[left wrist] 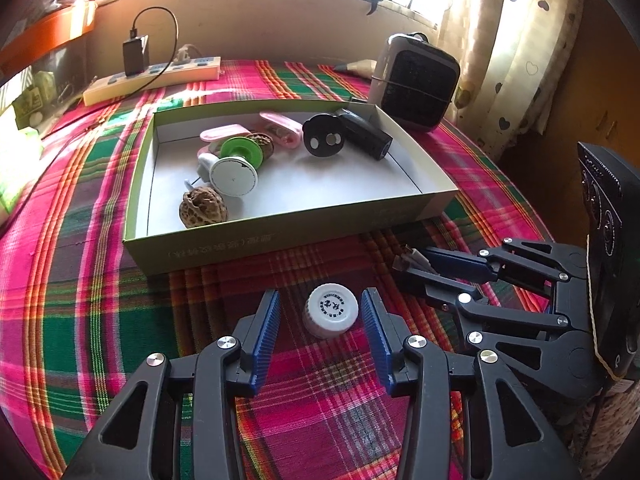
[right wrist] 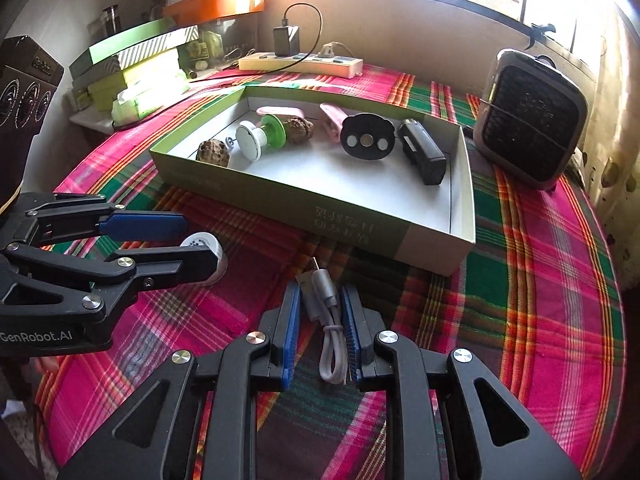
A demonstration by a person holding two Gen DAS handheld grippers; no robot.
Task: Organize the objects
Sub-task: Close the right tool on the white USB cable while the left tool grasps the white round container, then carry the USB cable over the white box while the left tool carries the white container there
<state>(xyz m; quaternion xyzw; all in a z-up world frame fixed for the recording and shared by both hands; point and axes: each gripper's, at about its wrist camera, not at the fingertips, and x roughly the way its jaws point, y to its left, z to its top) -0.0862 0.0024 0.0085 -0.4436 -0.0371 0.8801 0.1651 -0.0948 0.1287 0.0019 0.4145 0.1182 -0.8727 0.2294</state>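
Observation:
A small white bottle (left wrist: 332, 310) with a printed cap stands upright on the plaid cloth. My left gripper (left wrist: 322, 292) is open around it, a blue pad on either side with a gap to each. In the right wrist view the left gripper (right wrist: 196, 238) comes in from the left, with the bottle (right wrist: 208, 242) showing between its tips. My right gripper (right wrist: 320, 288) is shut on a folded grey charging cable (right wrist: 326, 300), whose plugs stick out past the fingertips. The same gripper (left wrist: 404, 262) shows at the right of the left wrist view. A shallow green box (left wrist: 280, 236) lies just beyond both.
The box (right wrist: 280, 204) holds two walnuts, a green-and-white spool, pink clips, a black disc and a black device. Behind it are a power strip (left wrist: 152, 78) with a charger and a small heater (left wrist: 416, 80). Stacked green boxes (right wrist: 132, 68) sit far left.

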